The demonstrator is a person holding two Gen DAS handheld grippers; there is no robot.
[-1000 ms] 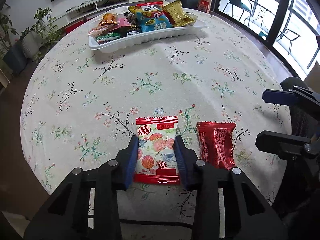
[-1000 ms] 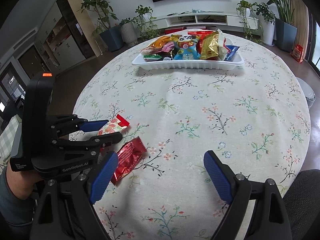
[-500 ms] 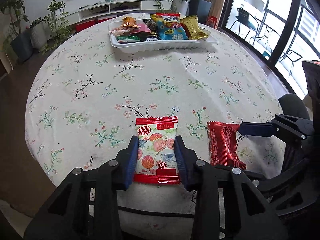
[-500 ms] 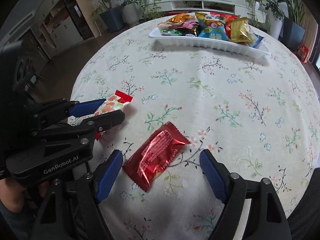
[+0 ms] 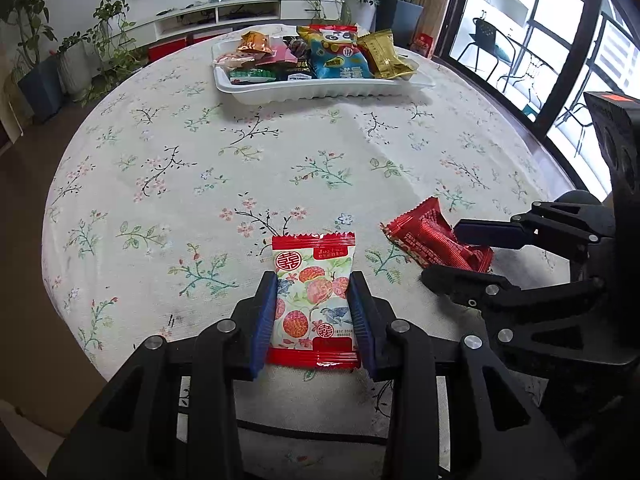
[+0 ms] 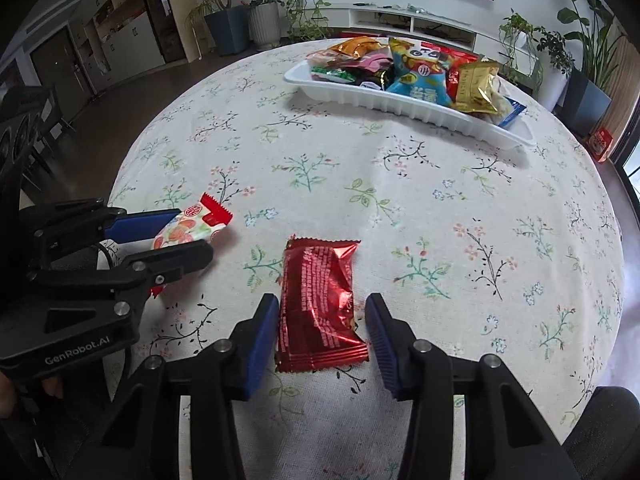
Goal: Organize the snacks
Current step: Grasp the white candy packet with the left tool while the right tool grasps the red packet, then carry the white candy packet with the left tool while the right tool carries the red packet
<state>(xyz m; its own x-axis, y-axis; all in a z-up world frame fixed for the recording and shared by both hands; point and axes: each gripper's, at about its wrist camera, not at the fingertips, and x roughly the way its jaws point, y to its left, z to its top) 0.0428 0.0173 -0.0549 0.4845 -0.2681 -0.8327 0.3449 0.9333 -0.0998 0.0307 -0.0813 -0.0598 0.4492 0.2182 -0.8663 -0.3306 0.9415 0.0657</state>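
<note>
The left gripper (image 5: 314, 312) has its blue-padded jaws drawn in close, both pads pressing the long edges of a white snack packet with red ends and printed red fruit (image 5: 313, 300), which lies flat on the round table covered in a pale floral cloth (image 5: 280, 152).

The right gripper (image 6: 322, 316) straddles a shiny red foil snack packet (image 6: 318, 304) lying on the cloth just beside the first packet. Its jaws are closing; the left pad sits at the packet's edge, while a narrow gap shows between the right pad and the foil, so it has no grip on it.

Well apart, at the far side of the table, stands a white ribbed plastic tray (image 5: 320, 94) heaped with assorted snack bags.
</note>
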